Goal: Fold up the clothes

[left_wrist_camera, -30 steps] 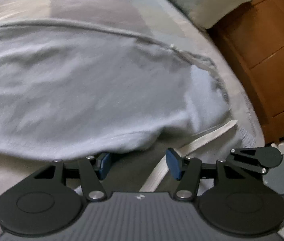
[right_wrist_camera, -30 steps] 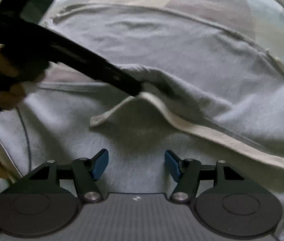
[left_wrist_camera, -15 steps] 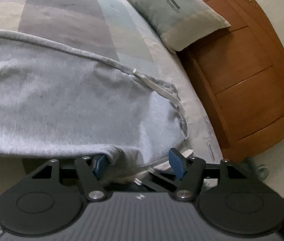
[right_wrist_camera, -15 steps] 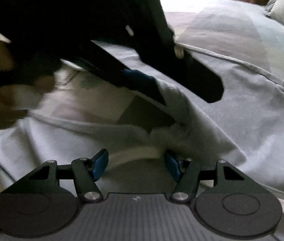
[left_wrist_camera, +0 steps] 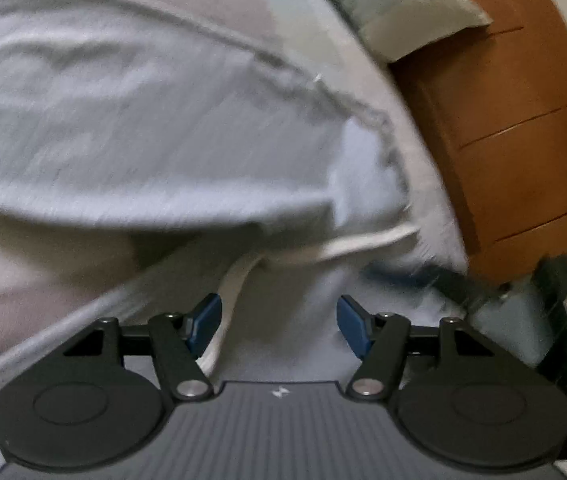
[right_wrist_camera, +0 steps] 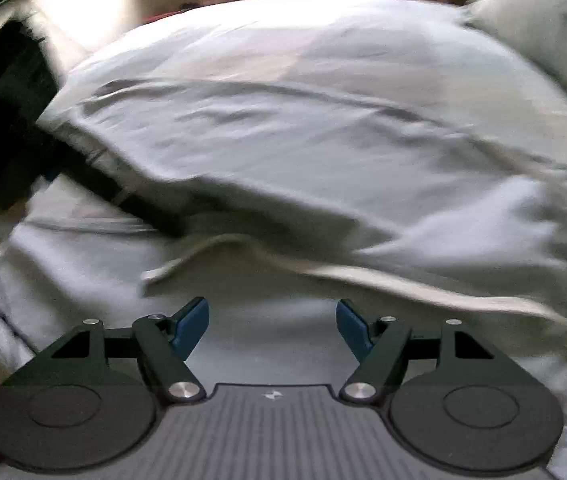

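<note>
A soft light-grey fleece garment [left_wrist_camera: 131, 120] lies spread across the bed ahead of both grippers, its folded-over upper layer ending in a thick, blurred edge. A flat cream drawstring [left_wrist_camera: 367, 246] trails out from under that fold, just beyond the fingertips. The left gripper [left_wrist_camera: 279, 326] hangs over the grey cloth with its blue pads [left_wrist_camera: 203, 322] apart and nothing pinched between them. The right gripper [right_wrist_camera: 269, 326] is opening its jaws above the same fabric, with only flat cloth below the gap. A pale pillow [left_wrist_camera: 399, 4] rests far ahead to the left gripper's right, against an orange-brown wooden headboard [left_wrist_camera: 515, 120].
</note>
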A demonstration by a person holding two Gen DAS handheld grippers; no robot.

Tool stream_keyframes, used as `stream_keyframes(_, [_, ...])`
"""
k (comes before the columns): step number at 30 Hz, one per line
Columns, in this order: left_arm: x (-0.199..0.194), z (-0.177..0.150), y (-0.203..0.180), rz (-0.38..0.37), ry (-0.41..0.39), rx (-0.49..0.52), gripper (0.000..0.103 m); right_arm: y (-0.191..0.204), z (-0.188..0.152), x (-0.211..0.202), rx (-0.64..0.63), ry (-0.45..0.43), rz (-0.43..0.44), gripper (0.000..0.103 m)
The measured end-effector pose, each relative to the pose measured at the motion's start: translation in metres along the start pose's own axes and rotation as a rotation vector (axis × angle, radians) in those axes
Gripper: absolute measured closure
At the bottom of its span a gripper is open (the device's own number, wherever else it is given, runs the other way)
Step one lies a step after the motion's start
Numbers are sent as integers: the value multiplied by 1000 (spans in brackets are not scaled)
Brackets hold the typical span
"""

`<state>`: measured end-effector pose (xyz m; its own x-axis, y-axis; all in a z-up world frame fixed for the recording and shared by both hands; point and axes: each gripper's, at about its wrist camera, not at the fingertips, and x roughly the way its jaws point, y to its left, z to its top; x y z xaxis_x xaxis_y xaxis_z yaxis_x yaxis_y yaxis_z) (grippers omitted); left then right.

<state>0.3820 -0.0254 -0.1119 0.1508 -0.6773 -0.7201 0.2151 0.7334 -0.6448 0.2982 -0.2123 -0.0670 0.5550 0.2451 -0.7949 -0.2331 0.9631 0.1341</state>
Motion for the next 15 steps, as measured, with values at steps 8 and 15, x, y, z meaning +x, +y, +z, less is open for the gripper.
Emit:
stream_keyframes(8, [5, -16, 17, 57, 13, -40, 40, -81, 7, 10, 151, 13, -187, 29])
stream_keyframes(15, [5, -19, -8, 149, 30, 104, 40, -95, 18, -32, 187, -11, -225, 30])
